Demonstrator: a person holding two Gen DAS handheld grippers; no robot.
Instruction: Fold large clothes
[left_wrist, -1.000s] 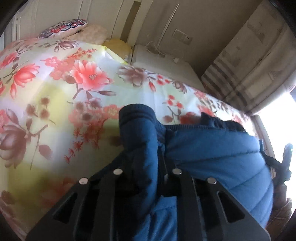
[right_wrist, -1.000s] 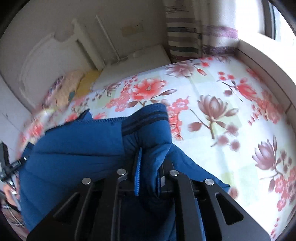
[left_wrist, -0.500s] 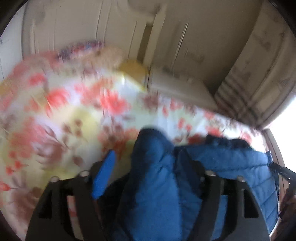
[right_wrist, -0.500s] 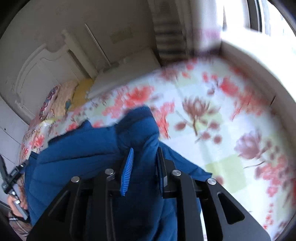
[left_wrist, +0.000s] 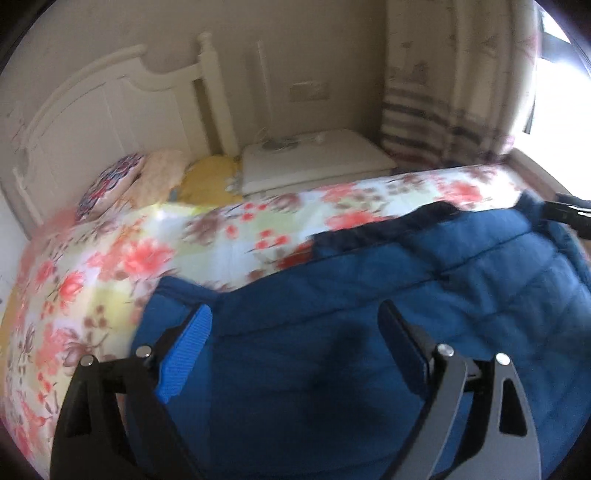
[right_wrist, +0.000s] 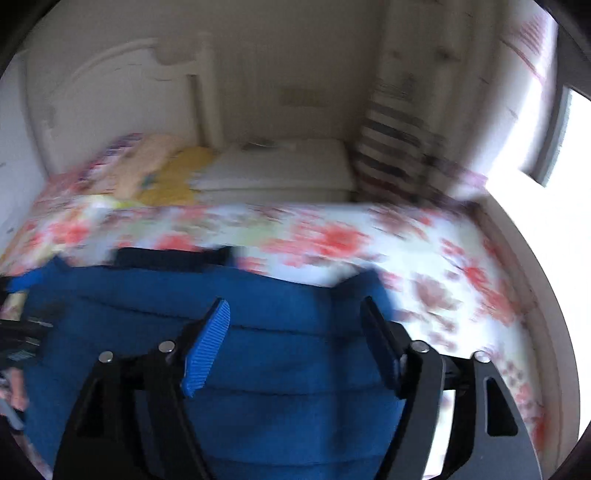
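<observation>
On the bed (left_wrist: 110, 266), across its near half: blue quilted jacket (left_wrist: 369, 332), padded, stitched in horizontal channels, dark ribbed collar band (left_wrist: 384, 229) along the far edge, one corner turned up at the left (left_wrist: 177, 291). Lay spread over the floral bedspread (right_wrist: 332, 236), glossy, printed with red and brown blossoms on white and pale yellow.

Left hand-held gripper (left_wrist: 295, 317): black frame, blue ribbed pad on one finger (left_wrist: 188, 347), jaws just opened wide, poised over the jacket, fabric below and between the fingers but not pinched by the pads.

Right hand-held gripper (right_wrist: 295, 321): same build, ribbed blue pad (right_wrist: 208, 343) on one finger, jaws likewise just opened, moderately wide, nothing clamped; jacket surface beneath. Seen also at the far right rim of the left wrist view, beyond the jacket's edge.

Open room: bare bedspread beyond the collar band toward the pillows, and to the right of the jacket in the right wrist view up to the bed's edge by the window sill.

Bounds: white carved headboard (left_wrist: 103, 96) at the back; patterned pillow (left_wrist: 107, 181), peach cushion (left_wrist: 162, 170) and yellow cloth (left_wrist: 207, 181) heaped below it; white flat-topped nightstand (left_wrist: 314, 158) beside the bed; striped curtain (left_wrist: 443, 122) at the right, bright window behind. Right wrist view motion-blurred; fine detail not legible.
</observation>
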